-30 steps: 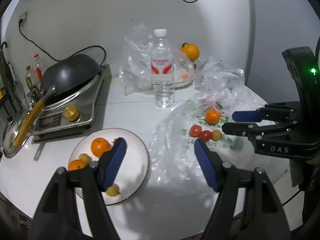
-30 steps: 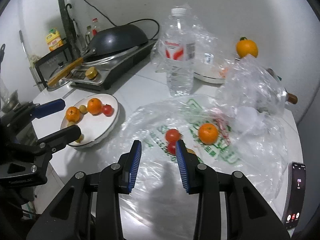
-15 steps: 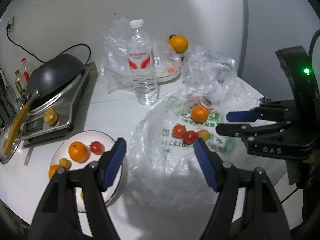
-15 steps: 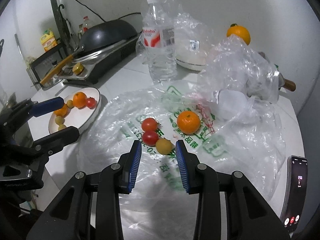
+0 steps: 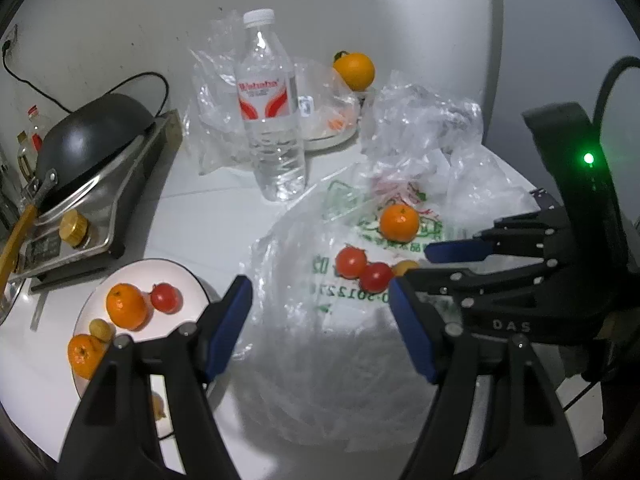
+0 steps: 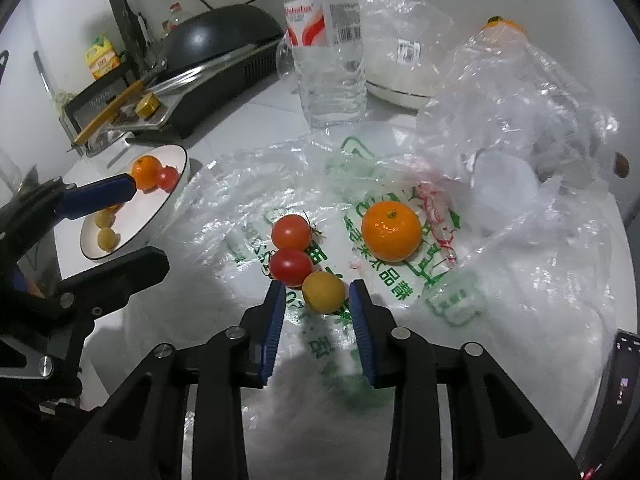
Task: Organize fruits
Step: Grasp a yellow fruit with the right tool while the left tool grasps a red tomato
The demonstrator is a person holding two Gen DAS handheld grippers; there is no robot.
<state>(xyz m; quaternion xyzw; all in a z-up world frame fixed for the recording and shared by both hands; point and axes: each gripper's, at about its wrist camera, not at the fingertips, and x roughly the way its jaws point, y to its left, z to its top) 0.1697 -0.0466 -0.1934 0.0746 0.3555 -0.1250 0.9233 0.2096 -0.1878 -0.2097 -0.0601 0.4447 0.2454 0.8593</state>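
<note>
You were partway through: the white plate (image 5: 192,280) already held two oranges, a tomato and some small yellow fruits, while four fruits lay on the plastic bag (image 6: 400,288). Your right gripper (image 6: 318,300) was open around the yellow fruit (image 6: 323,297), not yet closed; your left gripper (image 5: 320,320) hung wide open, empty

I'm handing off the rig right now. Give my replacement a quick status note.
Right hand-held gripper: open, fingers either side of the small yellow fruit on the plastic bag, not closed.
Left hand-held gripper: open, empty, above the bag's near edge.
Done: white plate holds two oranges, a tomato and small yellow fruits.
Left: yellow fruit, two tomatoes and orange on the bag.
</note>
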